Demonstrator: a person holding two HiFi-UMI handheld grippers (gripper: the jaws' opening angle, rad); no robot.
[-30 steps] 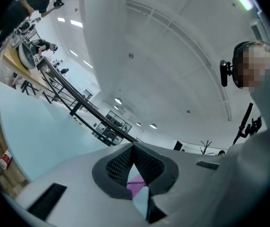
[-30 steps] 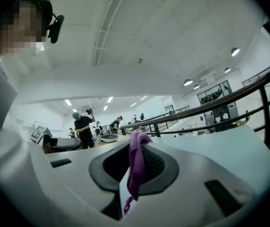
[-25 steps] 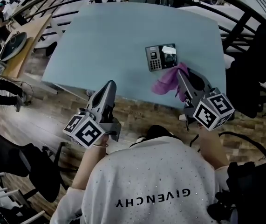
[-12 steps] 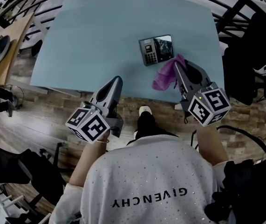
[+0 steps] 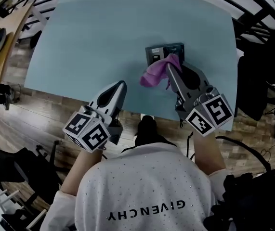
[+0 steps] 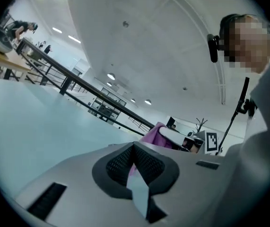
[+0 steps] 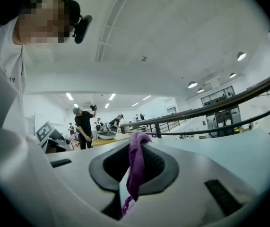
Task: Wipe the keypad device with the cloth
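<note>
The keypad device [image 5: 163, 50], dark with a small button pad, lies on the pale blue table [image 5: 98, 42] right of centre. A purple cloth [image 5: 155, 73] drapes over the device's near edge and hides part of it. My right gripper [image 5: 168, 67] is shut on the cloth, which hangs pinched between its jaws [image 7: 135, 167]. My left gripper [image 5: 121, 84] hovers over the table's near edge, left of the cloth, shut with nothing in it. From the left gripper view the cloth [image 6: 151, 135] shows beyond the closed jaws.
The table's front edge [image 5: 79, 100] runs just under both grippers, with wooden floor [image 5: 26, 124] below. Black railings [image 5: 253, 18] and a dark chair [image 5: 260, 76] stand at the right. People [image 7: 83, 126] stand far off by a wooden bench.
My right gripper has carried the cloth forward and to the left, from beside the device onto its near edge. The left gripper has stayed by the table's front edge.
</note>
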